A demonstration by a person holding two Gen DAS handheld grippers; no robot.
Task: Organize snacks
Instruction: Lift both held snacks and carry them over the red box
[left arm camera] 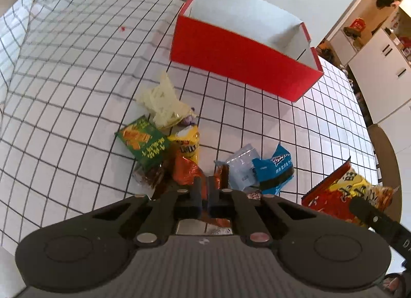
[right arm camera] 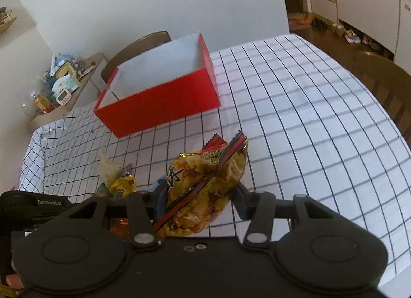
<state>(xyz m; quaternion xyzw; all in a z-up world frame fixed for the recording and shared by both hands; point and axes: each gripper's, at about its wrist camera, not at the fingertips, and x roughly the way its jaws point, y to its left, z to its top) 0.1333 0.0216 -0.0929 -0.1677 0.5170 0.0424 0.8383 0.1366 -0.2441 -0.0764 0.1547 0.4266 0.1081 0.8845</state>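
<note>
Right gripper (right arm camera: 199,201): nearest your lens, jaws part-spread and pinching the yellow-and-red snack bag (right arm camera: 203,187) across its middle, clear of the checked tablecloth (right arm camera: 295,123).
Red box (right arm camera: 159,107): largest thing, open-topped, white inside, apparently empty, well beyond both grippers.
Yellow-and-red snack bag: puffy, crinkled film, likely light and crushable; your mid-body hold looks sound, so squeeze gently.
Left gripper (left arm camera: 205,190): jaws pressed together on the orange foil packet (left arm camera: 186,172), at the near edge of the pile.
Orange foil packet: small, glossy, probably slippery; you would do best pinching its crimped seam.
</note>
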